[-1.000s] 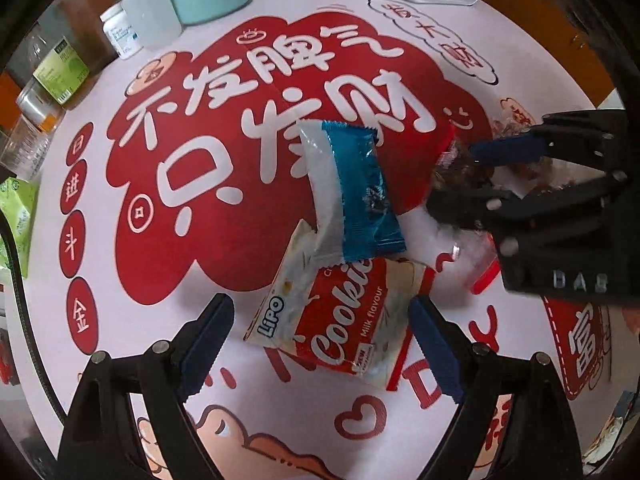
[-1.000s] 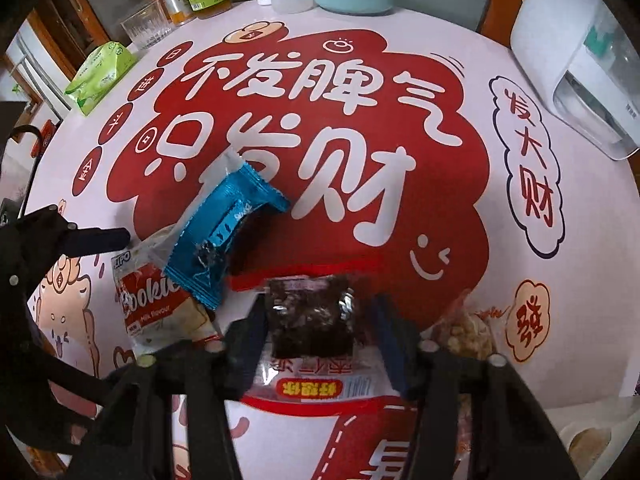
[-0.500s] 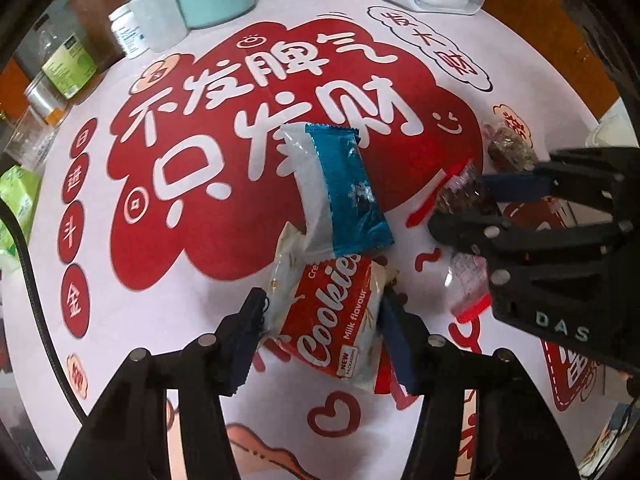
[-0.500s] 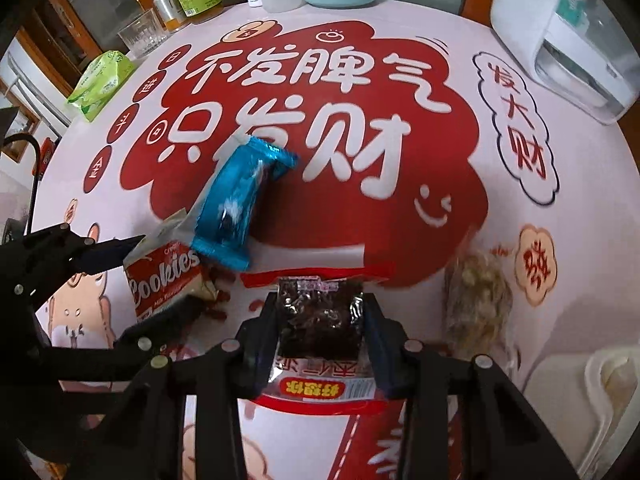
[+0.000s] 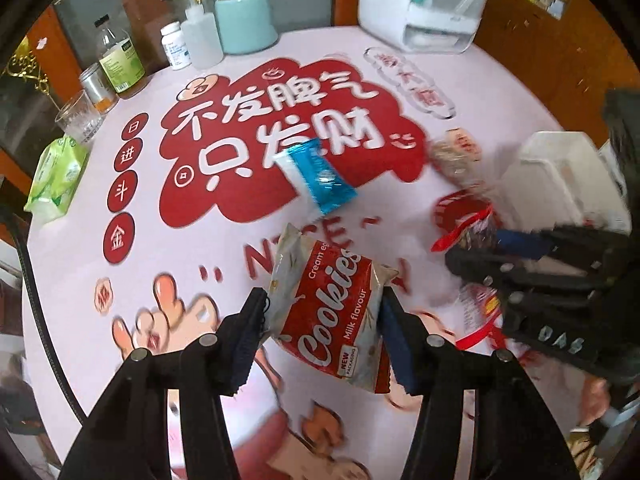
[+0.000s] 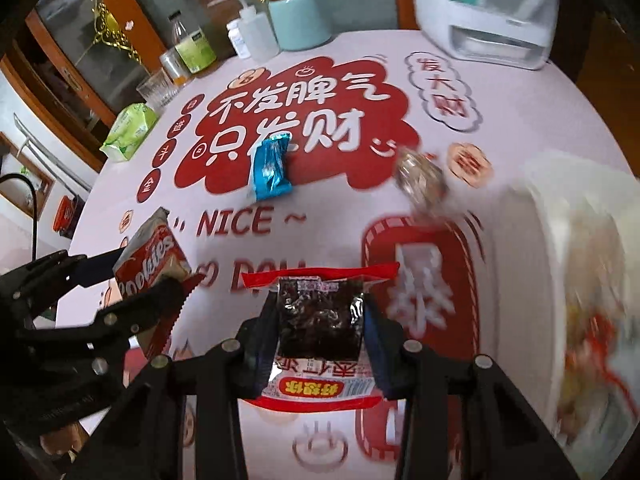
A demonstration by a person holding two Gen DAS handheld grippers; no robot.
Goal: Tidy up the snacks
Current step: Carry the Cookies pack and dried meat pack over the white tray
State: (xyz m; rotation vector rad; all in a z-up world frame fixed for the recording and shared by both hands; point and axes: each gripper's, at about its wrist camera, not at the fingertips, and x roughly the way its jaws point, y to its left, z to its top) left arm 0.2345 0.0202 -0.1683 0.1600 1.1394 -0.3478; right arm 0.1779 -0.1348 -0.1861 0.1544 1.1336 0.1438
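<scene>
The left gripper (image 5: pixel 324 312) is closed narrow on a red and white cookie packet (image 5: pixel 334 318), with one blue pad pressed on each side of it. The packet is lifted above the table (image 5: pixel 72 264) and tilted. Its label reads "Cookies", "Milk flavour", "Cream" and "NEW PACKAGING".

The right gripper (image 6: pixel 316 328) is also closed narrow, holding a packet of dark dried fruit (image 6: pixel 320 320) with a clear window and red edges. A yellow and red band with Chinese characters is at the lower end of this packet; I cannot read them surely. In the left wrist view the right gripper appears at the right side, blurred.

A blue snack packet (image 5: pixel 320 178) lies flat on the red part of the tablecloth, well apart from both grippers. A clear bag of pale nuts or grains (image 6: pixel 420 178) lies near the right side, blurred. Beside it stands a white plastic bin (image 6: pixel 576 280); something red and yellow is inside, but too blurred to name.

The tablecloth shows large white Chinese characters on red and the word "NICE ~". At the far edge stand a teal canister (image 5: pixel 246 20), a white squeeze bottle (image 5: pixel 202 36), a small white pill bottle (image 5: pixel 175 46), a bottle with green label (image 5: pixel 120 62), a drinking glass (image 5: pixel 80 118) and a white appliance (image 5: pixel 428 4). A green tissue pack (image 5: pixel 56 180) lies at the left edge.
</scene>
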